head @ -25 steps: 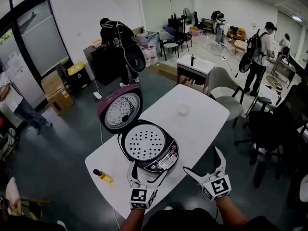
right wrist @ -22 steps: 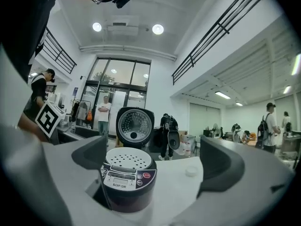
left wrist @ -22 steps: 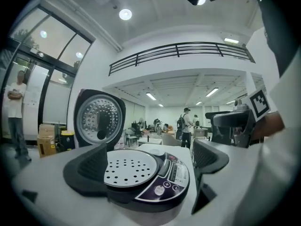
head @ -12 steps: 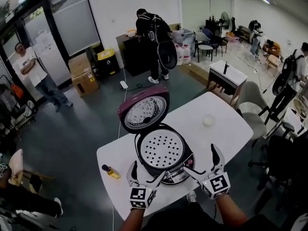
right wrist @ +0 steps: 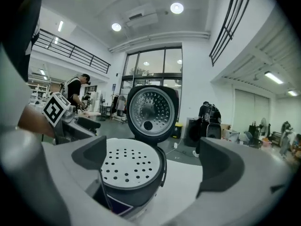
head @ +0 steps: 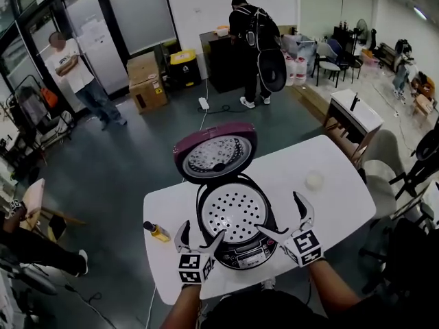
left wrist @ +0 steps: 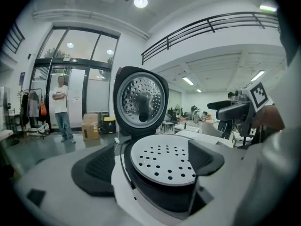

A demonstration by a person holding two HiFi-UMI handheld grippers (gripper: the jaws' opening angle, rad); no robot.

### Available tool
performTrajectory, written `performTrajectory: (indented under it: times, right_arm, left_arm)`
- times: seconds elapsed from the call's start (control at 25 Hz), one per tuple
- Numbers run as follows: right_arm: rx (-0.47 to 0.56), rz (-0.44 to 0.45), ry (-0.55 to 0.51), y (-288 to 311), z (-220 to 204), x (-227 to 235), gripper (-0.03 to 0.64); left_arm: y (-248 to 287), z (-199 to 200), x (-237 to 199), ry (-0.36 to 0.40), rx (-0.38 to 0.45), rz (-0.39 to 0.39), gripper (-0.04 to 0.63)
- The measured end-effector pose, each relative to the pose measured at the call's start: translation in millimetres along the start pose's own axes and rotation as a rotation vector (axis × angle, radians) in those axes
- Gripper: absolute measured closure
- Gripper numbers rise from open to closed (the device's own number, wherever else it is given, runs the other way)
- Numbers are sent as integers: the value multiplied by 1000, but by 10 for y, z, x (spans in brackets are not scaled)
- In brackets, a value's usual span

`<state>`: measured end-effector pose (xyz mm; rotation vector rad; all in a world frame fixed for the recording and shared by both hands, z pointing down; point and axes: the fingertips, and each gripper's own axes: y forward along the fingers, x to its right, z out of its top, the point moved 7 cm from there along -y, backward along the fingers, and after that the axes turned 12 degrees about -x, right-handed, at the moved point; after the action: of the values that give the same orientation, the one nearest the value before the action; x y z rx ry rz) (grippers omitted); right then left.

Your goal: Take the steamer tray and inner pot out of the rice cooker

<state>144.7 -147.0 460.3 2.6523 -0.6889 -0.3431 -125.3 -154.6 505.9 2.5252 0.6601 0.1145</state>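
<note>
The rice cooker [head: 241, 252] stands on the white table [head: 336, 166] with its maroon lid [head: 215, 153] swung up. A white perforated steamer tray [head: 233, 211] lies in its mouth and hides the inner pot. My left gripper [head: 200, 233] is at the cooker's front left. Its jaws are wide and have just been closing a little, with the tray [left wrist: 162, 161] in line between them and nothing pressed. My right gripper [head: 280, 214] is open at the front right, beside the cooker [right wrist: 131, 182], with the tray [right wrist: 126, 163] off to its left.
A small yellow bottle [head: 156, 232] lies left of the cooker. A small white round thing [head: 314, 180] sits on the table's right part. People, cardboard boxes [head: 146, 81] and chairs stand around on the floor beyond the table.
Both grippers have moved forward to the cooker's front, one at each side of it. The head view has swung, so the cooker now sits near the centre.
</note>
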Motion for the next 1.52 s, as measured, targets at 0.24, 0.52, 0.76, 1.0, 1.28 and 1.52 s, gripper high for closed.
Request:
performTrajectory:
  times: [0.24,0.52,0.76,1.0,1.28,1.52]
  right_arm:
    - [-86,114,-36,412,-116,215,28]
    - [-217,195,-146,937,-213,223,34]
    - [-334,201,-191,1334,-291,215,79]
    - [-428,198,-274,1572,-320,185,184]
    - [-496,207,-362,1758,-399,144,320]
    - [-491,148,-393,1792,-415,212,439]
  left_arm:
    - [228,-3,-79,13,-95,91,152]
    - [531,-39,-246,46,-239,113,155]
    - [751,-37,-317,123,-320,121,181]
    - [896,-80,-403,136,-382,124,206]
    - [972,-80,-367,133,-405,118,254]
    - [1023,-42,-355,205,-419,142,318]
